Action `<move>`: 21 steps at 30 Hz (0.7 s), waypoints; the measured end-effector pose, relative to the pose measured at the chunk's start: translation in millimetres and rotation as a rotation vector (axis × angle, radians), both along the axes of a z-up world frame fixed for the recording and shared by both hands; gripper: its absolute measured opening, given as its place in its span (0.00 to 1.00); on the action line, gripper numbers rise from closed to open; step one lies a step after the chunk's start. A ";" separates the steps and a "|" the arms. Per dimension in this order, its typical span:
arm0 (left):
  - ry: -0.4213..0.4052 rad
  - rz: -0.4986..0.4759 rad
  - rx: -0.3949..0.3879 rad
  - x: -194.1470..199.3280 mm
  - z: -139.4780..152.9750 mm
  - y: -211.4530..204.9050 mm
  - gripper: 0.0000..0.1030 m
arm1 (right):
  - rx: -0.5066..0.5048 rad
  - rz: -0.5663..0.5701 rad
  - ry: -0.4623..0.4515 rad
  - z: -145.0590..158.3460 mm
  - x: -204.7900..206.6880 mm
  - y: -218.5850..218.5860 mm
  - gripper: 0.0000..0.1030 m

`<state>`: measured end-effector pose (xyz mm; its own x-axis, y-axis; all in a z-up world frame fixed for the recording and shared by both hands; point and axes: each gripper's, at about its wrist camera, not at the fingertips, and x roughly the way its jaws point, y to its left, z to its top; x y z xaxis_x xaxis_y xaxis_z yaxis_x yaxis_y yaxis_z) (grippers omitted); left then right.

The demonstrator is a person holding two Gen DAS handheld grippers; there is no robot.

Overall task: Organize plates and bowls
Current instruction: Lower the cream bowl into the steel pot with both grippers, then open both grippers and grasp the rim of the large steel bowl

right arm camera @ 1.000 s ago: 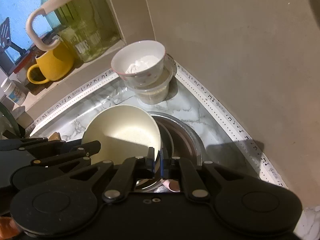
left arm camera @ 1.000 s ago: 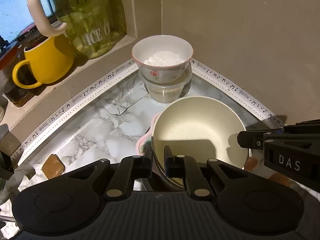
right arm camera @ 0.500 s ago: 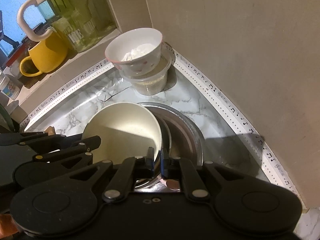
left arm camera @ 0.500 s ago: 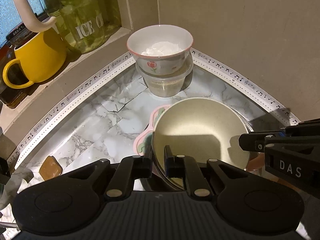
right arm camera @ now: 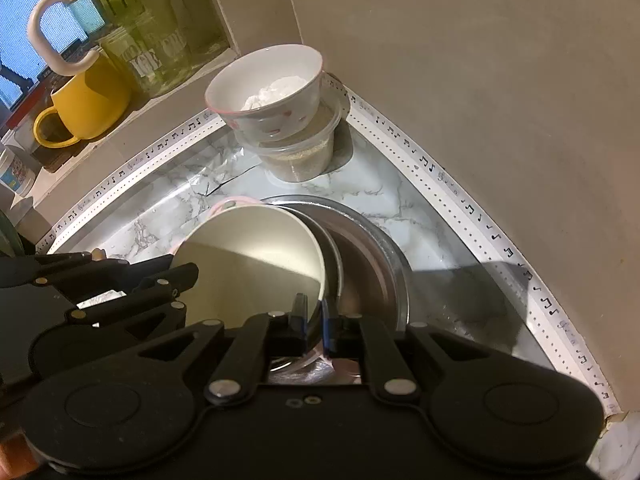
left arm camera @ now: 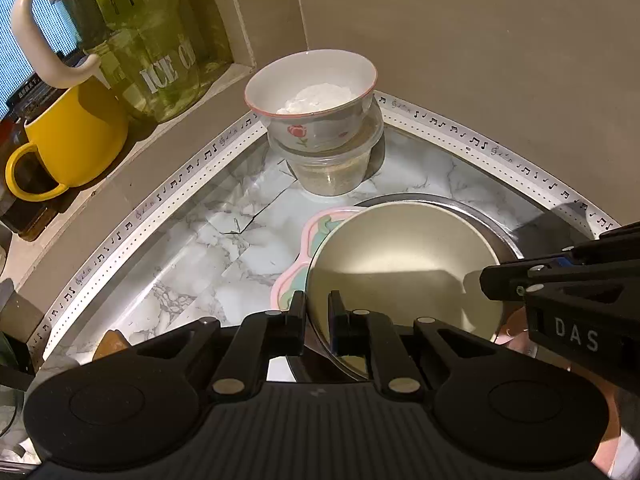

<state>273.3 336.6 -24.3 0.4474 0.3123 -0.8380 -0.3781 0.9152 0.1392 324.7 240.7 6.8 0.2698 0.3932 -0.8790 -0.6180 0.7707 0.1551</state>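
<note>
Legible lettering found in three places. White capitals "ICE C", cut off further right by glare and curvature, on the green glass jar point(left arm camera: 160, 52) on the window ledge; same jar in the right wrist view point(right arm camera: 156, 36), lettering there partly readable as "ICE". White capitals "DAS" on the black body of the right claw point(left arm camera: 500, 286), seen from the left wrist view. Printed black music notes, no words, along the white edging strip point(left arm camera: 480, 142) bordering the bench. Small printed tub point(right arm camera: 14, 172) at far left: print too small to read.
</note>
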 end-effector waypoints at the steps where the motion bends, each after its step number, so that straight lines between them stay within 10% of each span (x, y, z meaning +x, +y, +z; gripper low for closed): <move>1: 0.000 0.004 -0.004 0.5 -0.7 1.0 0.10 | 0.000 0.000 0.000 -0.1 0.1 -0.4 0.07; 21: -0.046 0.018 -0.048 -9.6 6.5 0.9 0.10 | 0.036 0.003 0.011 5.7 -6.0 -6.3 0.26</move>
<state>263.6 337.5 -17.9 0.4805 0.2804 -0.8309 -0.3993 0.9135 0.0774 318.8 234.4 12.6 0.2586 0.4252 -0.8674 -0.6185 0.7626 0.1894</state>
